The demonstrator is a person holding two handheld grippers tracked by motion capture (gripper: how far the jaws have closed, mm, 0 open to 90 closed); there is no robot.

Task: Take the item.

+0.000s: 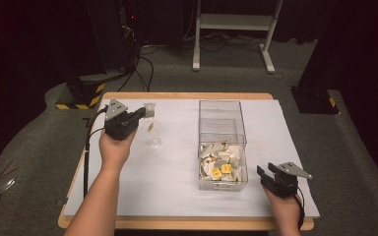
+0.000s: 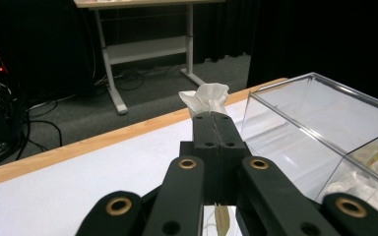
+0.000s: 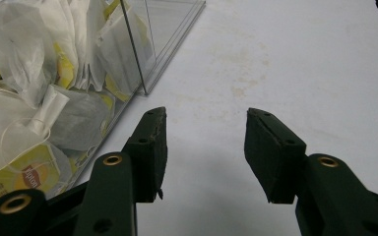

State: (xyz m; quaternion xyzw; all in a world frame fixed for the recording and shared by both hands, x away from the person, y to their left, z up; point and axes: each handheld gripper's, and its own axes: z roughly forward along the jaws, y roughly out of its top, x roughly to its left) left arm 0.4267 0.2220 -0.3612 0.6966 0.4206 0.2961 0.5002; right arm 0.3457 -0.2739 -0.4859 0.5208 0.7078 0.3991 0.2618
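Observation:
My left gripper (image 1: 145,112) is shut on the top of a white tea bag (image 1: 150,109) and holds it above the white mat at the far left. In the left gripper view the bag's crumpled paper (image 2: 206,97) sticks out past the closed jaws of the left gripper (image 2: 211,118), and its yellow tag (image 2: 221,219) hangs below on a string. Under the bag stands what looks like a small clear glass (image 1: 154,141). My right gripper (image 1: 262,172) (image 3: 206,142) rests open on the mat, just right of the clear box, with nothing between its jaws.
A clear plastic box (image 1: 221,105) with two compartments stands mid-table. Its far half holds nothing and its near half is piled with several tea bags (image 1: 221,164) (image 3: 34,98). The box wall (image 3: 138,54) is close to my right gripper's left jaw. The white mat (image 1: 177,182) covers the wooden table.

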